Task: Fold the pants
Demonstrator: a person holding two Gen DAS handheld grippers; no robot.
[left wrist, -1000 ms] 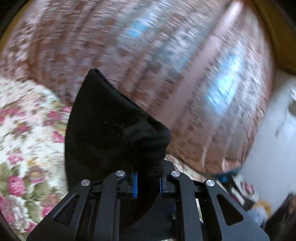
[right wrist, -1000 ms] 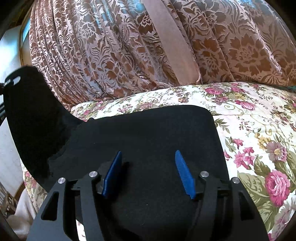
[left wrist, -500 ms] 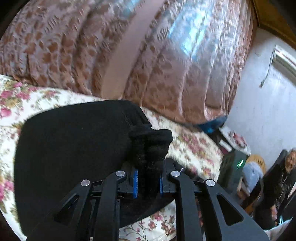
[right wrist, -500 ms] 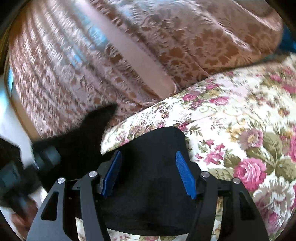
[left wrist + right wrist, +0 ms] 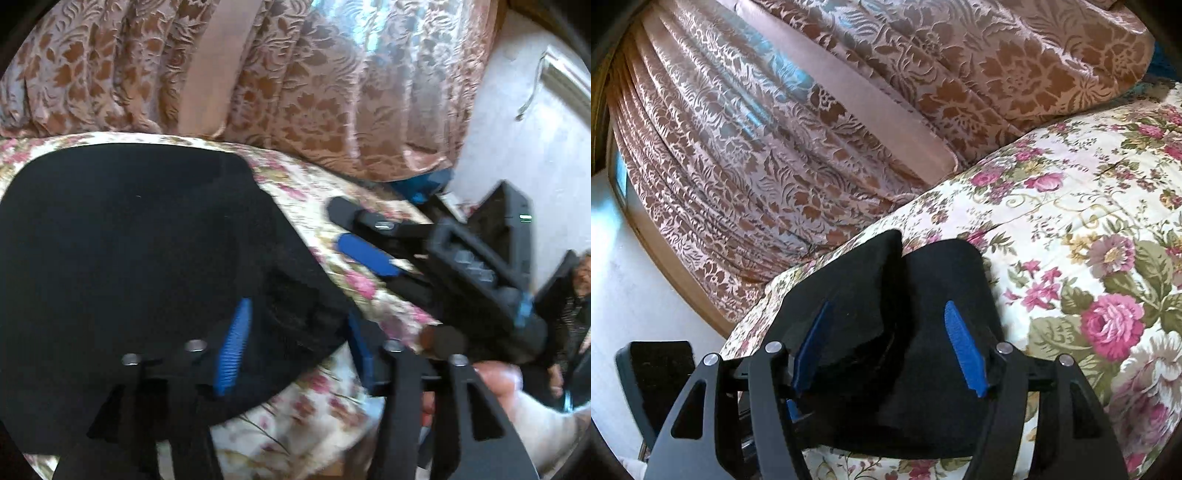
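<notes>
step: fold just laid | pants (image 5: 122, 266) folded on bed (image 5: 325, 417), lower left | left claw (image 5: 295, 350) just sprung apart, released | right claw (image 5: 886, 350) released | next: judge smoothing or another fold

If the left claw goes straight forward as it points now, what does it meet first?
Most likely the black pants: the open left claw has just released them, and they lie between and ahead of its fingers on the floral bedspread.

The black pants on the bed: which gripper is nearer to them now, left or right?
Left, narrowly. The left gripper, jaws just opened, hangs open over a bunched edge of the black pants. The right gripper hovers open above them.
</notes>
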